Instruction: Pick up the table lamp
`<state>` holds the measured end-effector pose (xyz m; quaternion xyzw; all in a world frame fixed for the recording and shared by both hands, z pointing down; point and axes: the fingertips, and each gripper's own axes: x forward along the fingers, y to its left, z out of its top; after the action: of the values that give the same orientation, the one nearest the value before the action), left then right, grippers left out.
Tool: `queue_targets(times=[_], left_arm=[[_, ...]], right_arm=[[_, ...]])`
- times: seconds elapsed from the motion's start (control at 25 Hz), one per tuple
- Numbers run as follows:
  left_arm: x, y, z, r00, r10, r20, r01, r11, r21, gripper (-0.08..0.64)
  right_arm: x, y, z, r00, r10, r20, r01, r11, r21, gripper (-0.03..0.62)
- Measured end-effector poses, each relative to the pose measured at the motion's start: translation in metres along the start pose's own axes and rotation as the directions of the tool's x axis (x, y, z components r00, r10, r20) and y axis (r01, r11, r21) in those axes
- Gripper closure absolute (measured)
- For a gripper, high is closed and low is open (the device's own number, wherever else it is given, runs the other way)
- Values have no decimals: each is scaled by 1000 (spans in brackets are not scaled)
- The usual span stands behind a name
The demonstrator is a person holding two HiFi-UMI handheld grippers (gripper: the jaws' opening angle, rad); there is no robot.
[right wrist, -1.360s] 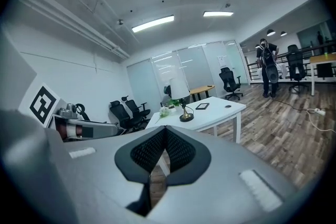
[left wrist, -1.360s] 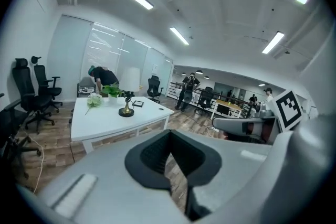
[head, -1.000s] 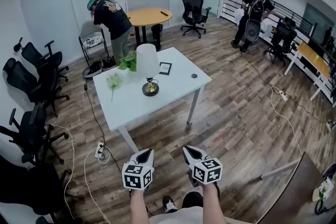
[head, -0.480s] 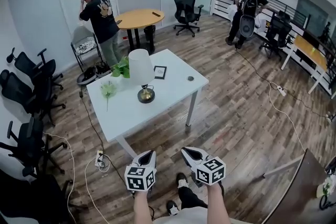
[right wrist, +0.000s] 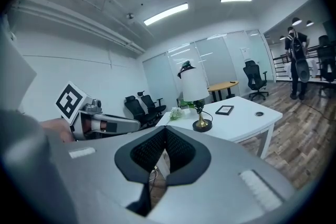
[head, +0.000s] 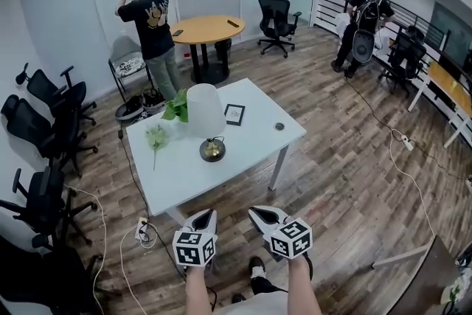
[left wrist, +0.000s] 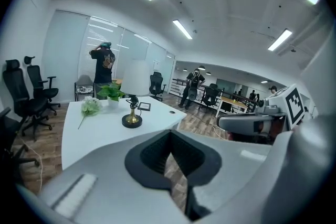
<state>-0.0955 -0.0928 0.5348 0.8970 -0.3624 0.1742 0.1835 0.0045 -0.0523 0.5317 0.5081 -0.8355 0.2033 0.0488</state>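
Note:
The table lamp (head: pixel 207 122) has a white shade, a thin stem and a round dark and gold base; it stands upright near the middle of the white table (head: pixel 251 136). It also shows as the table lamp (left wrist: pixel 132 96) in the left gripper view and the table lamp (right wrist: pixel 197 97) in the right gripper view. Both grippers hover side by side in front of the table's near edge, well short of the lamp. My left gripper (head: pixel 206 217) is shut and empty. So is my right gripper (head: pixel 259 214).
On the table lie a flower stem (head: pixel 156 138), a potted plant (head: pixel 177 105), a small picture frame (head: pixel 234 113) and a small round disc (head: pixel 279 126). Black office chairs (head: pixel 44 129) line the left. A person (head: pixel 153 26) stands beyond; another person (head: pixel 365 15) at far right. Cables (head: pixel 140 225) cross the floor.
The table and lamp have come nearer in the head view as the person walks toward them. Both grippers have moved forward together, still shut. The person at the window shifted.

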Motion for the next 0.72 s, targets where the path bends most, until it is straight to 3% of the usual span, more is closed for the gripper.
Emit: queue_targets(times=[0.12, 0.36, 0.72], left_arm=[[15, 6, 15, 1000, 16, 5, -16, 1000, -2, 560], [38, 18, 45, 999, 51, -4, -50, 997, 58, 560], [77, 15, 60, 997, 80, 20, -80, 997, 21, 560]], right_arm=[[16, -17, 12, 1000, 15, -9, -15, 1000, -7, 569], [50, -34, 32, 992, 124, -9, -124, 991, -47, 569], [66, -77, 18, 993, 116, -32, -116, 993, 9, 569]])
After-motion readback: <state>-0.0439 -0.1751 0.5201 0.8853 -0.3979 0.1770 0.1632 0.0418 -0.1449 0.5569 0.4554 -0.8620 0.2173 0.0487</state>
